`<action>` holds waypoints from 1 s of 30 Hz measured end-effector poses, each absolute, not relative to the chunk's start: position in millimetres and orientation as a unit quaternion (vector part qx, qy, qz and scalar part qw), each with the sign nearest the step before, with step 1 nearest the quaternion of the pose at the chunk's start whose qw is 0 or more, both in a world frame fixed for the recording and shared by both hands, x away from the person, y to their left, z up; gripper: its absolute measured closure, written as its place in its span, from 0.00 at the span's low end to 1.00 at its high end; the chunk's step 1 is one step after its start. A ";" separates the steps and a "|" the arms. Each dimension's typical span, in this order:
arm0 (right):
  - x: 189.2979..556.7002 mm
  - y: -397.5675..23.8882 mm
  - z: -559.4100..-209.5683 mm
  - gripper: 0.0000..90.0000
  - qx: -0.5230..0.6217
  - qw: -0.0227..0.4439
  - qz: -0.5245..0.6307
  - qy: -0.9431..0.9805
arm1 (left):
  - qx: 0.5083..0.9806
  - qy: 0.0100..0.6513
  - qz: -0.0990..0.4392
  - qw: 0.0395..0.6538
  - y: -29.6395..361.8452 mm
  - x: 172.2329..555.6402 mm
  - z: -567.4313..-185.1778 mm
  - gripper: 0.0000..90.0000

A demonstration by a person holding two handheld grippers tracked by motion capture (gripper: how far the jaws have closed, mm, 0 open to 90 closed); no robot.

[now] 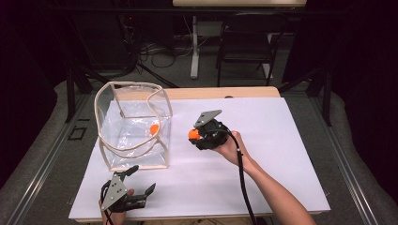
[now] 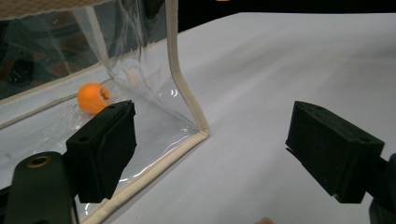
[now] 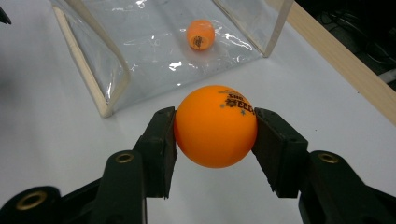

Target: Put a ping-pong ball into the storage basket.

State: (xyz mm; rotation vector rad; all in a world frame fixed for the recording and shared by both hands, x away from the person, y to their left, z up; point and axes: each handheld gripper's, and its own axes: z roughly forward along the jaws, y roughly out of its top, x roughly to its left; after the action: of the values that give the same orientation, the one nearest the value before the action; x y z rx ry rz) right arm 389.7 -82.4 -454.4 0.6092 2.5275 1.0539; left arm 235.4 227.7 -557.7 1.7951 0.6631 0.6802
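Orange and round, the ping-pong ball sits clamped between the two black jaws of your right gripper, one pad pressed against each side of it. Being a sphere it has no long axis to speak of; what gives it a facing is its dark printed mark, which in the right gripper view lies on the upper part of the ball, tipped toward the jaw on that picture's right. In the high view you hold this ball above the white table sheet, near the middle of the table and just to the right of the clear plastic bag. That bag has cream fabric trim along its edges and stands with its mouth open upward, its cream handles arching over the opening. A second orange ball lies inside on the bag's bottom, close to the wall nearest your right gripper; its printed mark faces the right gripper view's camera. Your left gripper rests low on the sheet at the near edge, just in front of the bag's near corner, with its jaws spread wide apart and nothing between them but bare sheet and that trimmed corner beyond.
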 end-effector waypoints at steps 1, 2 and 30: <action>389.6 -81.9 -453.0 0.56 0.213 0.170 0.370 0.888 | 0.750 0.279 0.285 0.527 228.1 235.6 -557.9 0.17; 389.6 -81.5 -451.5 0.56 0.213 0.170 0.370 0.888 | 0.750 0.281 0.284 0.527 228.5 235.8 -558.1 0.17; 401.6 -69.2 -424.0 0.56 0.203 0.187 0.384 0.881 | 0.749 0.279 0.285 0.528 229.1 236.2 -558.0 0.17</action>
State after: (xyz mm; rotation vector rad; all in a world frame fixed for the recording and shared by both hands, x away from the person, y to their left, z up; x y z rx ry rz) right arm 401.6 -69.2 -424.0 0.5716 2.4817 1.0805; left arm 236.2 229.1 -558.0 1.7905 0.6672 0.6814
